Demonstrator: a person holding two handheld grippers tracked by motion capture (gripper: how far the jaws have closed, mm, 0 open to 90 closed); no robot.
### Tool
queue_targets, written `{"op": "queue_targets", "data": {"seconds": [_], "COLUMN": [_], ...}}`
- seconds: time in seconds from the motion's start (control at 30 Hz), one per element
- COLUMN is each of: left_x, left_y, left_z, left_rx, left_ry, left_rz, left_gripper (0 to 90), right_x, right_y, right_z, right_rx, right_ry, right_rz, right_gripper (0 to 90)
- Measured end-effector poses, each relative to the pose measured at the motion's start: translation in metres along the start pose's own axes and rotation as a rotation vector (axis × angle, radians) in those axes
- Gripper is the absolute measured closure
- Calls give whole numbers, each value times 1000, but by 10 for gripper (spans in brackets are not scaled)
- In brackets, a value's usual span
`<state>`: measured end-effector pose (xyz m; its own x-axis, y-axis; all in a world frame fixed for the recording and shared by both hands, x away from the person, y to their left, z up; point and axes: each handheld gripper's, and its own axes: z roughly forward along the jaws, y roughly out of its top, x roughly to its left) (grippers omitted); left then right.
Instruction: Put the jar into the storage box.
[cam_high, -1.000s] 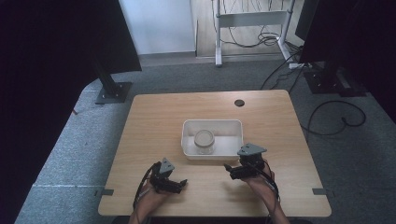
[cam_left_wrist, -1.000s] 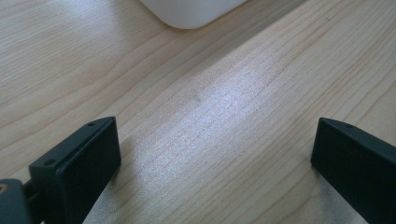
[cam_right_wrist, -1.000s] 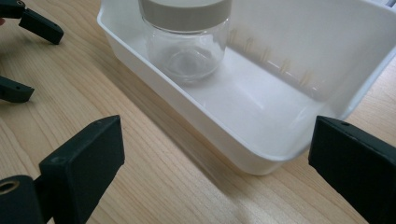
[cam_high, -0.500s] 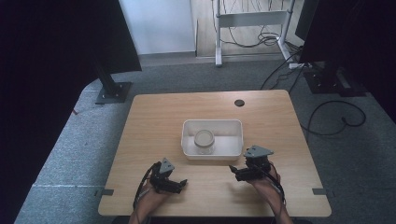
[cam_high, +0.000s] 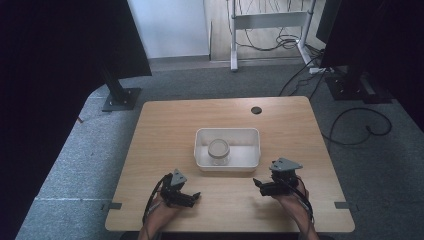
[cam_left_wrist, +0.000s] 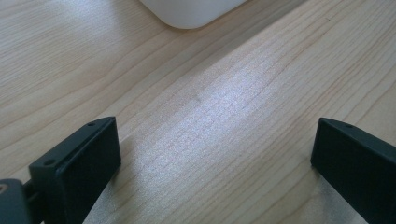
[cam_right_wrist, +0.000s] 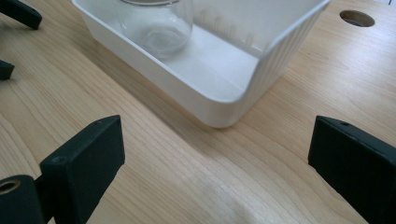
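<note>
High view: jar (cam_high: 218, 151) beyond hand-held grippers.

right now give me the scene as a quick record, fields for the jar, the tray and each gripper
jar: clear glass jar, upright, in the left part of the tray
tray: white plastic tray, near the middle of the wooden table
left gripper: left gripper, open, holds nothing, low over the table near the front edge
right gripper: right gripper, open, holds nothing, beside the tray's near right corner
contact: neither gripper touches the jar or tray
</note>
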<state>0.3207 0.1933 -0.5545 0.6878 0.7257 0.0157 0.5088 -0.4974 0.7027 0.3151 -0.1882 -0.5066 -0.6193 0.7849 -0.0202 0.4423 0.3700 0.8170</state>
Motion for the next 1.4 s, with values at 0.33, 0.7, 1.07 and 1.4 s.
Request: {"op": "queue_targets", "data": {"seconds": [0.33,0.7,1.07,1.4], "left_x": [0,0,0,0], "left_y": [0,0,0,0], "left_z": [0,0,0,0], "left_rx": [-1,-1,0,0], "left_ry": [0,0,0,0], "left_rz": [-1,0,0,0], "left_gripper": [13,13,13,13], "right_x": [-9,-19,-25,-29], "right_y": [-12,-30,-50,-69], "right_z": [-11,-21,-28,-31], "right_rx": [2,21,51,98], "right_ry": [-32,-68,-95,-114], "right_rz": [17,44,74,101], "right_gripper": [36,36,36,36]}}
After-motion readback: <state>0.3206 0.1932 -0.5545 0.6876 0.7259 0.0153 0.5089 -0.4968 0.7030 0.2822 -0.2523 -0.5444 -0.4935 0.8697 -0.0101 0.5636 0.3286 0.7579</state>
